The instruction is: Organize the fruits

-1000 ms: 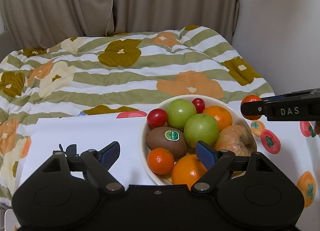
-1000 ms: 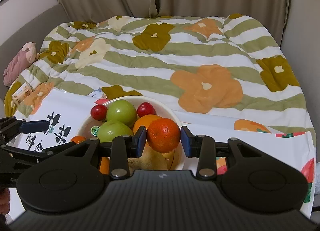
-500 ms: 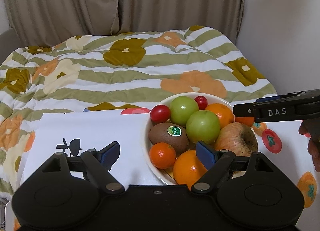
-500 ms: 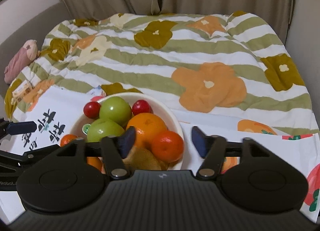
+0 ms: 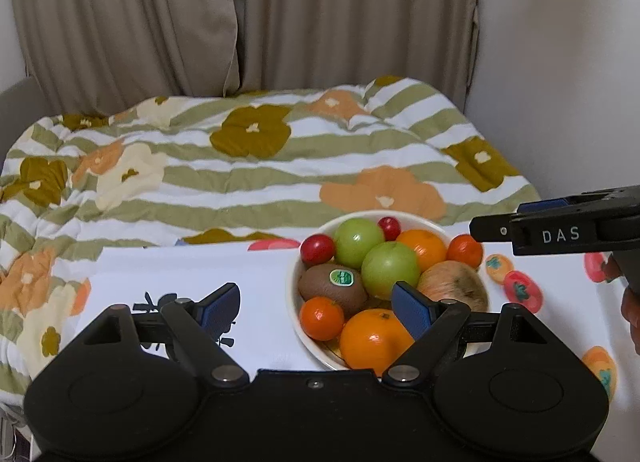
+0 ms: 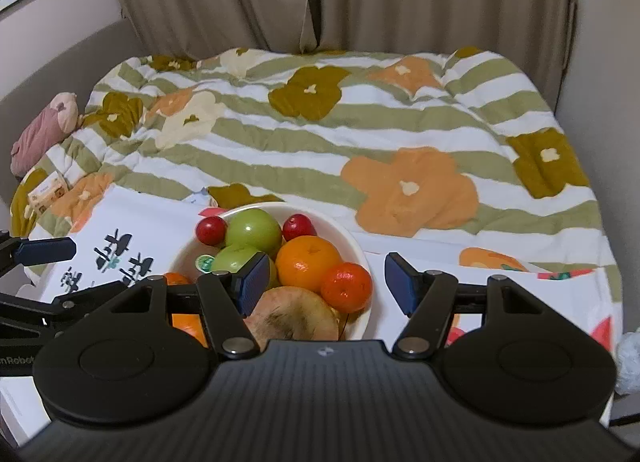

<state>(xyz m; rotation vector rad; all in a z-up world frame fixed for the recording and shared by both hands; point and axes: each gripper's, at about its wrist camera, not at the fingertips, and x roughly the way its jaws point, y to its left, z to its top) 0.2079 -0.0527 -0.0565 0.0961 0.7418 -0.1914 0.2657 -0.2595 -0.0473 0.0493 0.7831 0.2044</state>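
A striped, flowered quilt [image 6: 360, 133] fills the bed behind my work surface, a white printed cloth [image 5: 192, 274] laid over its near edge. On that cloth stands the white bowl [image 6: 352, 238], piled high: two green apples [image 5: 358, 238], a large orange [image 5: 374, 338] at the near rim, a second orange [image 6: 308, 262] behind it, a brown-skinned apple [image 6: 296, 318], a stickered kiwi [image 5: 332, 288], two small red fruits [image 5: 318, 249] at the far side.

My right gripper [image 6: 322, 282] hangs with its jaws released and nothing between the pads; they have just been opening. The small mandarin [image 6: 346, 286] lies in the bowl against its right-hand wall, resting on the brown apple and touching the second orange. It sits just ahead of my right jaws and slightly below them, nearer my left pad than my right. It is round, so no axis favours one approach.

My left gripper [image 5: 316, 310] is spread wide and empty too, hovering over the near left of the bowl. One pad is above bare cloth, the other above the large orange. Another small mandarin [image 5: 322, 318] lies directly between and below those pads.

I judge the bowl loaded and no loose fruit in sight. The right hand is the nearer to the mandarin just placed, should it need nudging inward from the rim.
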